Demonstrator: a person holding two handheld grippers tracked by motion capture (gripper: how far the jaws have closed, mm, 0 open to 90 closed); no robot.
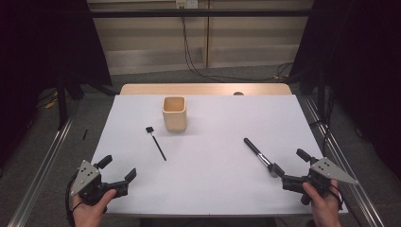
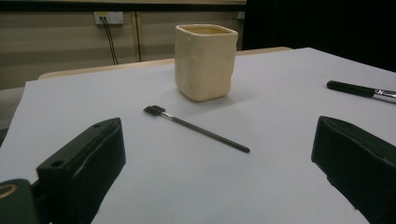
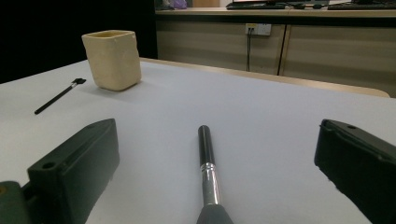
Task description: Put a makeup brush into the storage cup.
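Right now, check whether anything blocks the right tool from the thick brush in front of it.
Nothing visible does. The thick brush lies on the white table between the open jaws of the right tool, untouched. The beige cup and thin brush sit well off to the side.

Dim, soft shadows, slight blur

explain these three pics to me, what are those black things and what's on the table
A person sits at a white table holding a hand-held tool with two black jaws in each hand: the left gripper and the right gripper. One picture looks down from above; the other two come from cameras riding on each gripper. On the table stand a cream cup, a thin black brush and a thicker black-handled brush. Both grippers are open; the thick brush lies between the right one's jaws, ungripped.
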